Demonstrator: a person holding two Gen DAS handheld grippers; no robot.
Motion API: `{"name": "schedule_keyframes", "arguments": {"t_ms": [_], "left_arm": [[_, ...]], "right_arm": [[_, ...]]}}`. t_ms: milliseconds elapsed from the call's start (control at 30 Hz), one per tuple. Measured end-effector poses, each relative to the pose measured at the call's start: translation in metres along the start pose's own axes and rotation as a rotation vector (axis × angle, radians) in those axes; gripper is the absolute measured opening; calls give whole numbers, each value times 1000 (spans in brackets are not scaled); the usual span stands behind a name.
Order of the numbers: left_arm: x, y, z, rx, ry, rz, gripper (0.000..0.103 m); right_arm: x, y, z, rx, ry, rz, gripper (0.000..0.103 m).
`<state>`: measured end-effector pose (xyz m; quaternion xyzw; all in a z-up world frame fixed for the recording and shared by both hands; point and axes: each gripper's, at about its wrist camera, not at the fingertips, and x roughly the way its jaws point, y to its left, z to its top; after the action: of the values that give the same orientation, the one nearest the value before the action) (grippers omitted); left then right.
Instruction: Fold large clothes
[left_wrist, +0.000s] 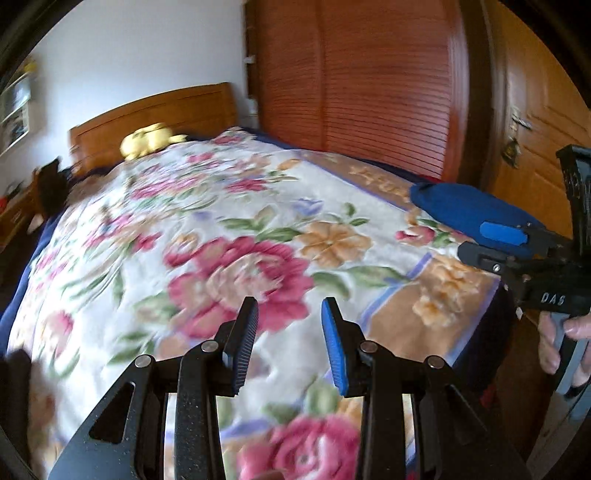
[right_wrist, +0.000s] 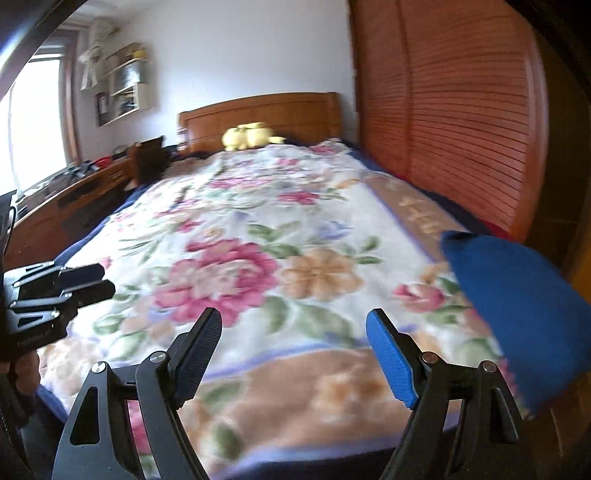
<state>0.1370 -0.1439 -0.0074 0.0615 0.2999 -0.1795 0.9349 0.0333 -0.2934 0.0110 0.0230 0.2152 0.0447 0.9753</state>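
The left gripper (left_wrist: 290, 308) is seen released, nothing between its pads, above a floral blanket (left_wrist: 229, 236) spread on the bed (right_wrist: 258, 110). The right gripper (right_wrist: 293, 321) is spread wide and empty. A blue garment (right_wrist: 517, 306) is seen just beside its right finger, over the blanket's right edge.

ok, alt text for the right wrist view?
The right gripper is open and empty above a floral blanket spread on a bed. A blue cloth lies at the right, the left gripper shows at the left edge, and a yellow plush toy sits by the headboard.
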Motion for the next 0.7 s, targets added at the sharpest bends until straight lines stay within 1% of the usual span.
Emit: {"name": "schedule_keyframes", "arguments": {"t_ms": [67, 167, 267, 333, 400, 533, 633, 700], "left_arm": [[-11, 15, -10, -37, -10, 27, 36], [-29, 39, -26, -90, -35, 99, 37], [-42, 63, -41, -159, -37, 140, 37], [-50, 74, -50, -183, -40, 172, 37], [-57, 84, -60, -200, -41, 220, 37], [-68, 99, -75, -237, -43, 243, 37], [-72, 104, -81, -239, -45, 275, 37], [-74, 107, -84, -250, -43, 276, 37]], "right_arm": [[2, 16, -1, -14, -6, 27, 82], [2, 40, -7, -38, -23, 59, 82], [1, 59, -13, -57, -27, 95, 82], [-2, 71, -17, -70, -36, 117, 82], [3, 76, -19, -80, -41, 127, 82], [5, 83, -22, -102, -46, 146, 82], [7, 84, -23, -114, -48, 150, 82], [11, 82, -23, -114, -47, 152, 82]]}}
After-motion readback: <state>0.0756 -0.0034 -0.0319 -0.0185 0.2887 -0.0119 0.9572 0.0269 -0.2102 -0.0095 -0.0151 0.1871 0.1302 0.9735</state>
